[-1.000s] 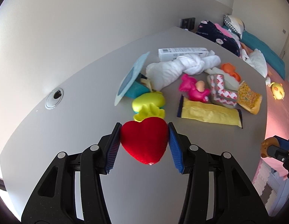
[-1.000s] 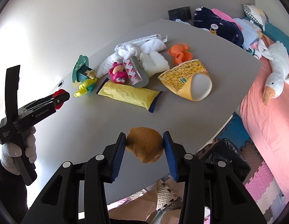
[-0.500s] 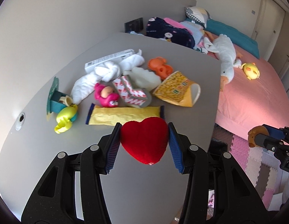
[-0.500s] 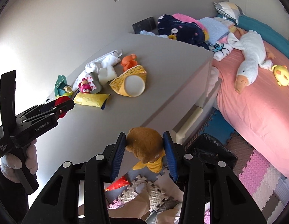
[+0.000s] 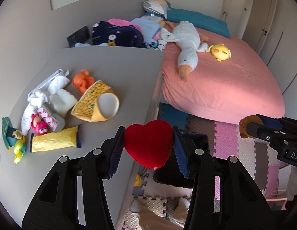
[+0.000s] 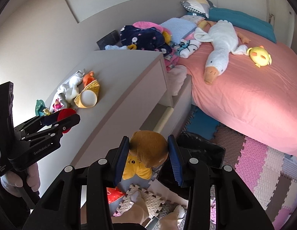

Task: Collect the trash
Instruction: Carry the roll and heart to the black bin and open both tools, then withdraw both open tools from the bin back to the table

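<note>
Grey desk point(image 5: 110, 67) with yellow wrapper point(image 5: 54, 140), snack bag point(image 5: 94, 103), toys.

Left wrist view looks down along its fingers past the desk point(image 5: 114, 71) edge toward the bed point(image 5: 225, 88), right wrist view similar but higher and farther back, both share desk, bed, floor mats point(image 6: 259, 164).

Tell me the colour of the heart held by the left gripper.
Red heart; clearest in the left wrist view.
</note>
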Tool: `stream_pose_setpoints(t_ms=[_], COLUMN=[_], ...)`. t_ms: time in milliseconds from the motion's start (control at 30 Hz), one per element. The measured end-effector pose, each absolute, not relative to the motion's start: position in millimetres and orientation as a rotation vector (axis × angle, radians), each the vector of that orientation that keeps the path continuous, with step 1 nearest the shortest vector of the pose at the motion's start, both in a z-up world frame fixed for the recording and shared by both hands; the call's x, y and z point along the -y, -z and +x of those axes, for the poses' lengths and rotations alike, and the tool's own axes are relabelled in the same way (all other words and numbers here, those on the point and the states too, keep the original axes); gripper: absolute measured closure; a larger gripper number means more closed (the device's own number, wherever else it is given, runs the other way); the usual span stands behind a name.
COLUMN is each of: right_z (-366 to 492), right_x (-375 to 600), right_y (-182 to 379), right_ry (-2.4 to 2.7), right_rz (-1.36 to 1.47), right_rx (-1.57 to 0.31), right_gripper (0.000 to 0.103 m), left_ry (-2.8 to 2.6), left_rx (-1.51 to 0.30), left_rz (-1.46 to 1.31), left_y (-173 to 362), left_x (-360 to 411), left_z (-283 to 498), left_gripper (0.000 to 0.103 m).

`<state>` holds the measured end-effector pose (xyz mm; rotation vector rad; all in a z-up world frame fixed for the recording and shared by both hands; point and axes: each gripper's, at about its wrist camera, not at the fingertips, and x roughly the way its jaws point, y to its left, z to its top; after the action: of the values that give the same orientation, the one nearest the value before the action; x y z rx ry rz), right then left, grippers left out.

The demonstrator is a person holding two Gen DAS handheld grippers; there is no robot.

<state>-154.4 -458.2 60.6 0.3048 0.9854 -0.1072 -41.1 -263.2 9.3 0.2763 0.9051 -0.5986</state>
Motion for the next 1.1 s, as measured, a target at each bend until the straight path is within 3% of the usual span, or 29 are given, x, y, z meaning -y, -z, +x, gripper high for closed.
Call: stream_pose_setpoints(t_ms=[267, 333, 367, 400, 700, 1100], right_z=[-175.7, -178.6, -180.7, -182.7, -194.4, -182.8], right_x=[512.8, 524.9, 530.0, 535.0, 562.7, 540.1], right_y=[-61.1, -62.7, -64.5, -66.9, -70.5, -69.2], right_ry=[0.236, 0.278, 0.299, 0.327, 0.411, 0.37], right_rz=[0.384, 0.406, 0.412, 0.411, 0.44, 0.418], right_rx=[-0.966, -0.96, -0.948, -0.935, -0.897, -0.916], right_gripper=[0.059, 0.049, 0.042, 0.039, 0.039, 0.039], left_ry=[0.743, 0.779, 0.776, 0.771, 0.811, 0.77], left_rx=[-0.924, -0.938, -0.931, -0.91, -0.904, -0.918], left_rz=[0.335, 0.365, 0.384, 0.406, 0.436, 0.407], left_y=[0.1, 3.3, 3.7, 3.8, 8.6, 9.4], left_x=[317.8, 332.6, 338.8, 345.3, 365.0, 336.4], left_z=[-53.5, -56.9, -59.7, -62.5, -63.5, -53.0], left_gripper=[0.054, 0.035, 0.01, 0.006, 0.006, 0.006])
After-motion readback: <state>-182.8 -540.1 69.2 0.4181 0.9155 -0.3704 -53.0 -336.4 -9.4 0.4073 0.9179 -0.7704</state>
